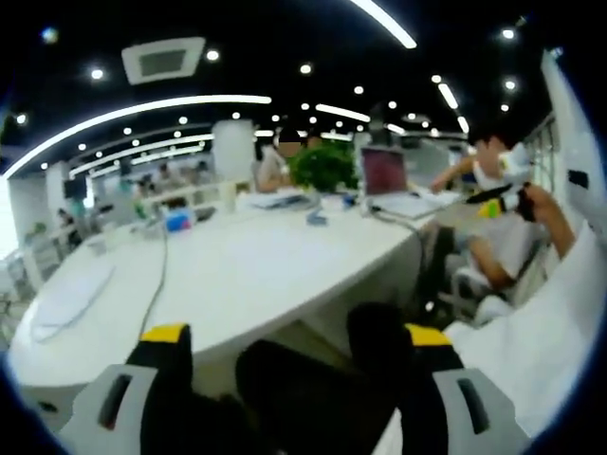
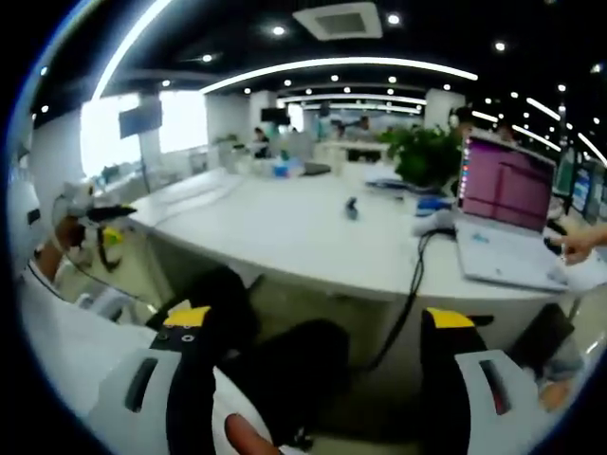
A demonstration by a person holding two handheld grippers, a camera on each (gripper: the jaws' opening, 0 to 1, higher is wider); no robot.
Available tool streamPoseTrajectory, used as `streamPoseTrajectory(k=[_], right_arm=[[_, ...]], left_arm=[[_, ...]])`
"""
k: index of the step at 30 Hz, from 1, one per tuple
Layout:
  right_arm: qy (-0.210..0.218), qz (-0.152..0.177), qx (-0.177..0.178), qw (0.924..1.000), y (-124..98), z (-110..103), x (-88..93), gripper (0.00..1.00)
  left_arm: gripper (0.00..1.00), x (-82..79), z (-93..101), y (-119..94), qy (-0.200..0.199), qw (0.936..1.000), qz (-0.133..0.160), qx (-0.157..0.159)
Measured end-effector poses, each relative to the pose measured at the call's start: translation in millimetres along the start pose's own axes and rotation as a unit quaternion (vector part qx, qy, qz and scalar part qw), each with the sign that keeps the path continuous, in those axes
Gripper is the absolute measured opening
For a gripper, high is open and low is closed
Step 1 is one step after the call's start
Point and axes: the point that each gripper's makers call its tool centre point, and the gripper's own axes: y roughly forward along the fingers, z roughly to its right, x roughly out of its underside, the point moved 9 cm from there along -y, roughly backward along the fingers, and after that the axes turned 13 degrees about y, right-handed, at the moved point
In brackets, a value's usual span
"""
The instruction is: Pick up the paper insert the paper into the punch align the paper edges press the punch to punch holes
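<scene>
Left gripper view: both grippers (image 1: 296, 346) (image 2: 322, 332) gape (nothing held) before table edge (image 1: 285, 318).

The surface (image 1: 237, 275) was white. Both grippers' fingers (image 1: 166, 355) were black with yellow tips. The laptop (image 2: 507, 185) screen glowed pink-magenta, the plant (image 1: 324, 166) was green, and the ceiling (image 1: 285, 47) was black with white strip lights.

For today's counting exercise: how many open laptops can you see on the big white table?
1. The laptop sits open at the table's right end beside the plant; it shows again in the left gripper view. Others may be hidden.
</scene>
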Motion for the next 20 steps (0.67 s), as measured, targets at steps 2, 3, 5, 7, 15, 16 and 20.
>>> streamPoseTrajectory(k=[2,3,5,7,15,16,20], right_arm=[[0.001,0.000,0.000,1.0000,-1.3,0.2,1.0,0.90],[0.001,0.001,0.001,1.0000,-1.8,0.3,1.3,0.90],[0.001,0.001,0.001,1.0000,-2.4,0.6,2.1,0.90],[0.001,0.000,0.002,1.0000,-2.8,0.9,2.8,0.90],[-0.003,-0.002,0.002,1.0000,-5.1,0.3,4.7,0.90],[-0.003,-0.002,0.002,1.0000,-5.4,0.5,5.0,0.90],[-0.002,-0.003,0.002,1.0000,-5.4,0.3,6.9,0.90]], left_arm=[[0.89,-1.0,0.8,-0.2,0.000,1.0000,0.001,0.000],[0.89,-1.9,1.5,-0.5,0.001,1.0000,0.003,0.000],[0.89,-3.0,2.5,-0.5,0.002,1.0000,0.005,0.001],[0.89,-3.1,3.0,-0.6,0.003,1.0000,0.005,0.002],[0.88,-4.0,3.7,-1.8,0.002,1.0000,0.007,0.000],[0.88,-4.4,4.5,-1.6,0.003,1.0000,0.007,0.001],[0.88,-4.6,5.5,-1.2,0.006,1.0000,0.007,0.002]])
